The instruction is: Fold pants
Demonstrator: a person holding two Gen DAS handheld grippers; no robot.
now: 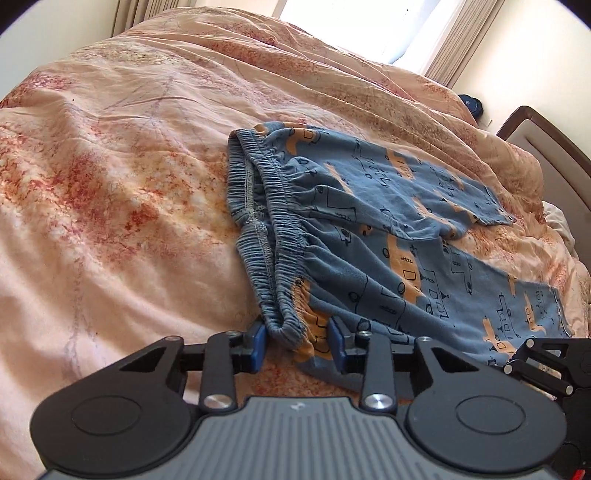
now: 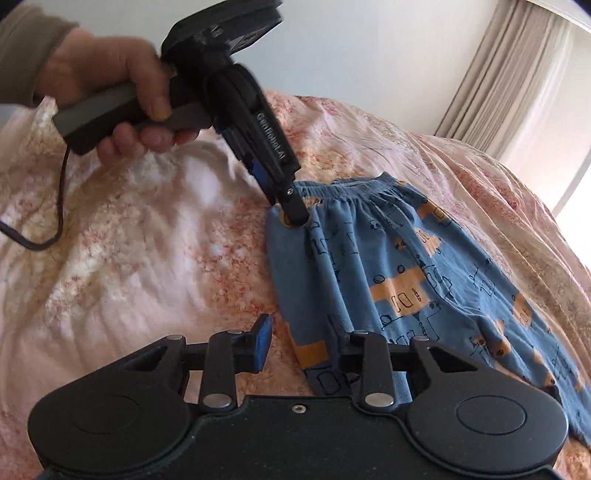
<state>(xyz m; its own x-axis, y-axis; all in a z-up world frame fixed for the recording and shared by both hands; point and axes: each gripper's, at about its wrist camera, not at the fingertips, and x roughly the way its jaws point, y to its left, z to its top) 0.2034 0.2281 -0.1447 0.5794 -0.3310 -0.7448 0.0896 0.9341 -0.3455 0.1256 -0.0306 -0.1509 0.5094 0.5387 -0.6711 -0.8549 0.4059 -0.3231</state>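
Blue pants [image 1: 388, 236] with an orange vehicle print lie spread on the bed, waistband to the left, both legs running right. My left gripper [image 1: 297, 341] is open, its blue pads on either side of the near corner of the waistband [image 1: 284, 328]. It also shows in the right wrist view [image 2: 291, 210], tips down on that corner. My right gripper [image 2: 299, 339] is open, its jaws on either side of the near edge of the pants [image 2: 406, 280]. Part of it shows at the lower right of the left wrist view [image 1: 539, 362].
A wrinkled pink and red floral duvet [image 1: 129, 184] covers the bed. A brown bed frame [image 1: 546, 147] rises at the right. Curtains and a bright window [image 1: 369, 26] stand behind. A cable [image 2: 33, 236] trails from the left gripper handle.
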